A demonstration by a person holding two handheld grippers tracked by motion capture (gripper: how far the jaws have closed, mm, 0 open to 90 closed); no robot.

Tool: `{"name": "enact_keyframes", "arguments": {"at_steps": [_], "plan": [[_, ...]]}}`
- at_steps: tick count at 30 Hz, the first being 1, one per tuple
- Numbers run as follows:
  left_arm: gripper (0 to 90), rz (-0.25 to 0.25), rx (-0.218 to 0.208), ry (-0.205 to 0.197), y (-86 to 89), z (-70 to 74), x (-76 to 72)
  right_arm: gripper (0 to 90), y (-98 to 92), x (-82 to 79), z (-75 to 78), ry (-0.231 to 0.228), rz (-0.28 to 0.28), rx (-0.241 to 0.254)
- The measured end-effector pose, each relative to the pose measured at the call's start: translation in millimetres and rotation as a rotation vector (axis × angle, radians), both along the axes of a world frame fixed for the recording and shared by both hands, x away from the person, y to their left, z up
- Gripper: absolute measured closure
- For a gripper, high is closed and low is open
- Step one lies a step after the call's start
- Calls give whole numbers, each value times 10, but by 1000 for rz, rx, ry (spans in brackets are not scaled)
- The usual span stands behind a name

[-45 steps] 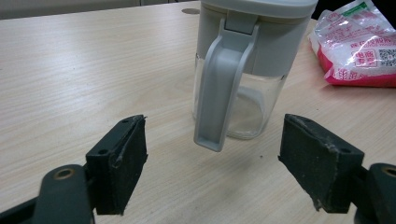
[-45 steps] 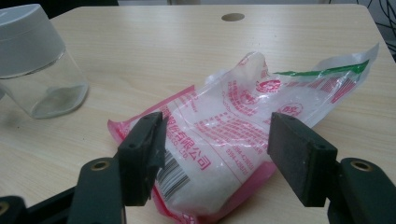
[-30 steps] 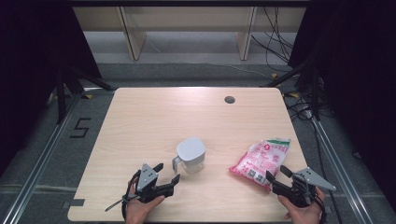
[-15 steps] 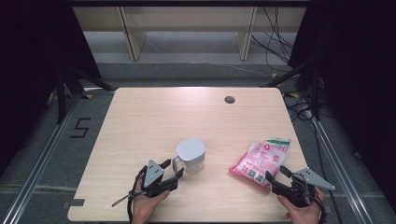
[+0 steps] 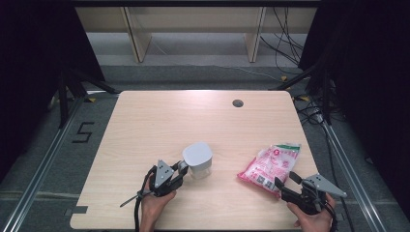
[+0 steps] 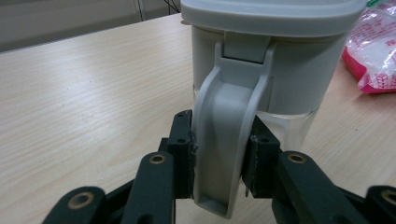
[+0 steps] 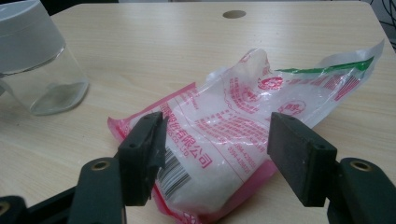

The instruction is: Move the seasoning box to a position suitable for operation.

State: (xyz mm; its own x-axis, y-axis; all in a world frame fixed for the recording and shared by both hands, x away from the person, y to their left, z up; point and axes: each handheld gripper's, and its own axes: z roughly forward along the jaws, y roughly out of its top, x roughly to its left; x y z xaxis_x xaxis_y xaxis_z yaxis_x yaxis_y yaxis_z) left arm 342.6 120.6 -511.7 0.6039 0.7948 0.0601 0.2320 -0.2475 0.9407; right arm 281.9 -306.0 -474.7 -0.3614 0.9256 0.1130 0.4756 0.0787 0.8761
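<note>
A clear jug (image 5: pixel 197 161) with a grey lid stands near the front of the counter (image 5: pixel 159 121). The left gripper (image 5: pixel 180 169) has its fingers (image 6: pixel 181 149) clamped on the jug's grey handle (image 6: pixel 229 140). Right of the jug lies a pink-and-white bag (image 5: pixel 270 164); the right gripper (image 7: pixel 215 161) hovers at the bag's near end, fingers spread wide.

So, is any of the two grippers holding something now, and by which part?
The left gripper holds the lidded jug by its grey handle, fingers closed on both sides. The right gripper is open around the pink bag, holding nothing.
</note>
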Motion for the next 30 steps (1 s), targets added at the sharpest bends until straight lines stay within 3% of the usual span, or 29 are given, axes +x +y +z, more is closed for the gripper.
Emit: {"name": "enact_keyframes", "arguments": {"at_steps": [3, 4, 6, 10, 15, 17, 18, 19, 21, 22, 23, 25, 26, 30], "plan": [[684, -12, 23, -7, 17, 13, 59, 376, 3, -1, 0, 2, 2, -1], [686, -3, 1, 2, 1, 3, 64, 376, 22, -22, 8, 29, -11, 22], [686, -18, 31, -14, 17, 15, 101, 376, 9, 2, -11, -10, 2, 8], [688, 5, 15, 6, -15, 14, 106, 375, 10, 6, -13, -15, 2, 7], [690, 1, 27, 3, -25, 22, 137, 376, 6, 12, -15, -15, 6, 6], [690, 2, 13, 6, -60, 14, 138, 375, 6, 12, -15, -16, 7, 6], [690, -5, 42, -6, -58, 26, 140, 376, 6, 11, -15, -16, 7, 7], [690, -3, 23, 1, -80, 18, 137, 376, 4, 12, -16, -19, 6, 3], [690, -9, 24, 0, -99, 18, 139, 376, 2, 13, -16, -20, 6, 1], [690, -3, 20, 7, -114, 19, 133, 376, 25, -8, -9, 7, -7, 26], [689, -7, 18, 8, -122, 17, 138, 376, 11, 3, -12, -12, 2, 9], [689, -13, 30, 2, -129, 23, 146, 375, 15, 4, -12, -8, 3, 13], [690, -13, 15, 13, -142, 17, 146, 376, 4, 13, -17, -21, 6, 1], [689, -26, 46, -4, -152, 29, 167, 376, 9, 12, -16, -14, 8, 5]]}}
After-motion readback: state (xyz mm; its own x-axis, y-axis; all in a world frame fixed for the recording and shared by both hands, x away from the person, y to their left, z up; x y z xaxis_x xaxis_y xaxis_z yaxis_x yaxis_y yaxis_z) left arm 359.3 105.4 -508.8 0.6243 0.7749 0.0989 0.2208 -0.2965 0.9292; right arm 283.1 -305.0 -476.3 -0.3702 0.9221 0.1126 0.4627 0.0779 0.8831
